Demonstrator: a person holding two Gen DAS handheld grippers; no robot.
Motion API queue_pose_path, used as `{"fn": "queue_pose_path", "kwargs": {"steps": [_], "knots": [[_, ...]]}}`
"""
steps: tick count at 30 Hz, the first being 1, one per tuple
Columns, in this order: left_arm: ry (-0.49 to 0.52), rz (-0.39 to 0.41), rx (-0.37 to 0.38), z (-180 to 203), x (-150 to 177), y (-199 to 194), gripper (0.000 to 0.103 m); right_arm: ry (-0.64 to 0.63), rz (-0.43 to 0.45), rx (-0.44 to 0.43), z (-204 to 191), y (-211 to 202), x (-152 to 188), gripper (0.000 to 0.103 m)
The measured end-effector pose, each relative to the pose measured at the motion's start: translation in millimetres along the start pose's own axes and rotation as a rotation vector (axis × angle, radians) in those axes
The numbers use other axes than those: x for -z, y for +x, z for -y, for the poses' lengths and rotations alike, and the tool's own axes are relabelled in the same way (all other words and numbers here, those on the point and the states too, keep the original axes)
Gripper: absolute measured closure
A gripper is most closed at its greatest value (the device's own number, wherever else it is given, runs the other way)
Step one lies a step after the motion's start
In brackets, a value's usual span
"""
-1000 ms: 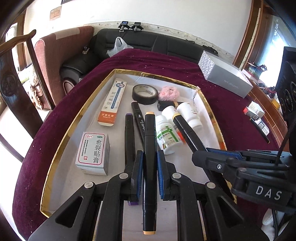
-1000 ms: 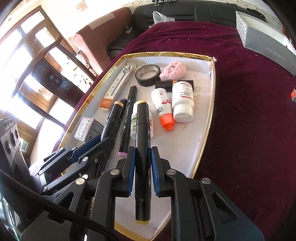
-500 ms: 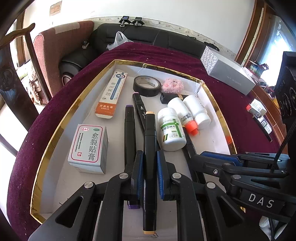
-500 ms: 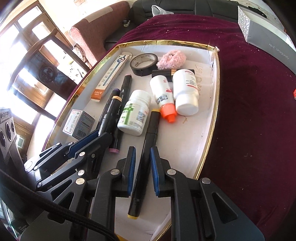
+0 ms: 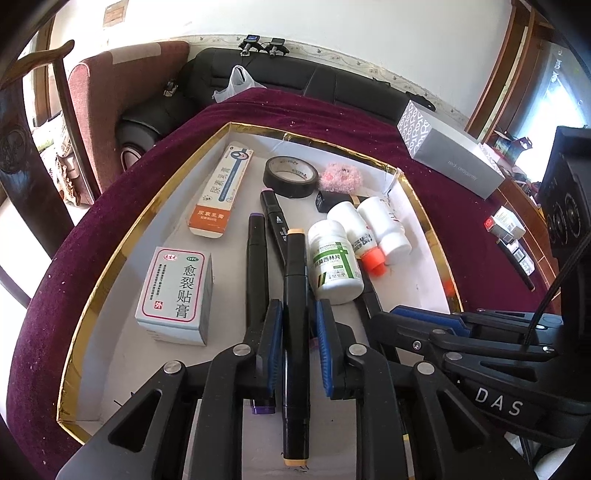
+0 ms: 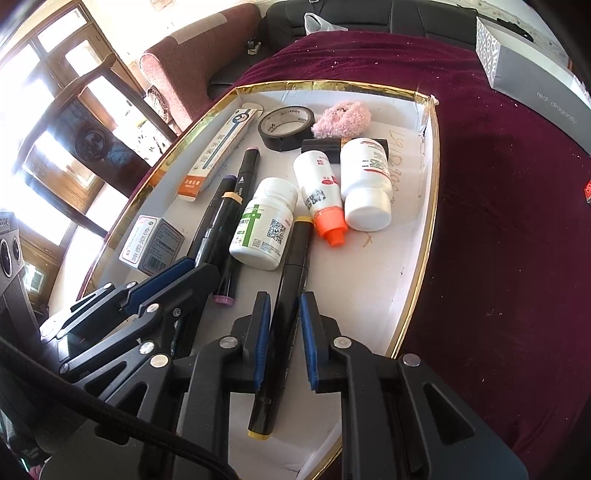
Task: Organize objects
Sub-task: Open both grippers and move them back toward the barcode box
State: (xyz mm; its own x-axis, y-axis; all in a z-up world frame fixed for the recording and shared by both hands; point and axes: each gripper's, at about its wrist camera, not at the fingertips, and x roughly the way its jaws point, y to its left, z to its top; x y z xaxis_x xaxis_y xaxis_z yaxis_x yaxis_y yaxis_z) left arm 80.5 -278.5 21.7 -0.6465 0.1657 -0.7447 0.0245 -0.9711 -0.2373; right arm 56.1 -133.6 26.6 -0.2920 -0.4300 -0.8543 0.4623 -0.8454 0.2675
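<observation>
White wall at back w/ a black sofa under it. Red armchair on the left, next to a dark wood chair. Bright sun thru big windows. Table has a dark red cloth.

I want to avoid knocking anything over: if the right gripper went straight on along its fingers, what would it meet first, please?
Probably the orange-capped bottle: the right gripper straddles the yellow-capped marker, whose far tip lies beside that orange cap. The green-label bottle sits just left. Depth is uncertain.
</observation>
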Motion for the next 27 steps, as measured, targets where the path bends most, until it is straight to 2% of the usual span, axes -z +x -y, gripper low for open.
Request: {"fn": "queue_pose_path", "kwargs": {"steps": [6,13,14,17,18,19,21,24,27], "knots": [[-0.023,0.019,0.001,-1.8,-0.6,-5.4,0.064,0.017,0.010,-0.001,3.2,-2.3,0.5,0.087],[0.000,0.060,-0.020,10.4,-0.5,-23.6,0.062,0.050,0.035,-0.018,12.0,-13.6,1.6,0.074],[0.004,0.068,-0.028,12.7,-0.6,-27.0,0.059,0.056,0.041,-0.020,14.0,-16.3,2.0,0.071],[0.015,0.101,-0.048,21.3,-2.2,-40.8,0.047,0.074,0.060,-0.056,20.2,-24.9,3.8,0.071],[0.020,0.109,-0.048,23.9,-2.3,-43.8,0.046,0.077,0.070,-0.063,22.2,-28.9,4.6,0.070],[0.029,0.120,-0.054,29.0,-2.6,-48.6,0.046,0.078,0.080,-0.058,23.6,-32.7,5.4,0.063],[0.053,0.134,-0.060,38.6,-2.7,-55.5,0.045,0.079,0.110,-0.070,28.4,-43.8,8.1,0.061],[0.106,0.159,-0.073,58.4,-2.4,-65.3,0.041,0.085,0.154,-0.052,36.8,-61.0,12.2,0.048],[0.168,0.180,-0.074,81.8,-0.9,-72.8,0.041,0.090,0.210,-0.031,52.8,-83.8,16.4,0.047]]}}
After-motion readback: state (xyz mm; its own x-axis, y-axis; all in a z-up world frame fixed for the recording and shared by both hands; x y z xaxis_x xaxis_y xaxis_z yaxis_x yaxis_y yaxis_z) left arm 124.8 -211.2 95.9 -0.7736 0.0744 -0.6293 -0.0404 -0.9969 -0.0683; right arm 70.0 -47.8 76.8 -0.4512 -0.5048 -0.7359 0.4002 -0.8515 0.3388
